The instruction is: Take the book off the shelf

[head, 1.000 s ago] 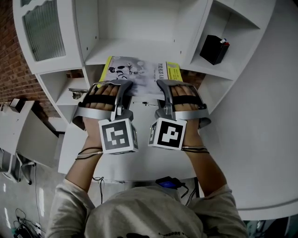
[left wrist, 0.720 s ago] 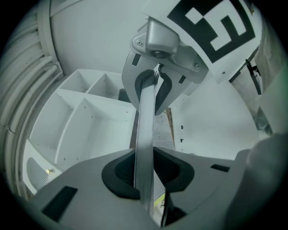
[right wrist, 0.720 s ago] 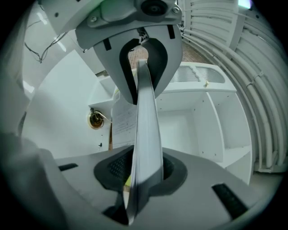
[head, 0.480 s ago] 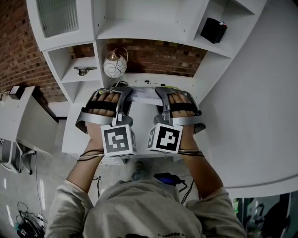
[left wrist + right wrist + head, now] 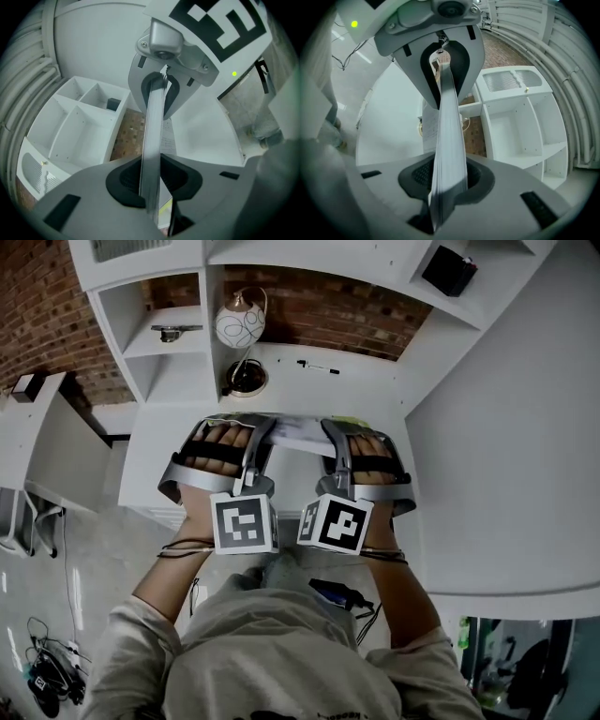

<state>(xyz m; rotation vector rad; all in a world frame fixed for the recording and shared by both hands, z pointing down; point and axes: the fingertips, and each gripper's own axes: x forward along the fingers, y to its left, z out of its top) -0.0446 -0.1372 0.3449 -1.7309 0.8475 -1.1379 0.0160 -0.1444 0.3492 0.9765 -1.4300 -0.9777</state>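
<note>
The book (image 5: pixel 298 432) is off the shelf (image 5: pixel 169 352) and is held between the two claws over the near part of the white surface (image 5: pixel 309 395). The left claw (image 5: pixel 261 432) is clamped on the book's left edge and the right claw (image 5: pixel 330 432) on its right edge. In the left gripper view, the left claw (image 5: pixel 150 180) has both pads pressed against the page block, and the book (image 5: pixel 153 131) runs edge-on to the opposite claw. The right gripper view shows the same grip: the right claw (image 5: pixel 447 180) is closed on the book (image 5: pixel 447 140). On the far part of the surface stand a round white lamp (image 5: pixel 239 322), left, and a pen (image 5: pixel 319 367), right. A black box (image 5: pixel 453 271) sits on an upper right shelf compartment.
</note>
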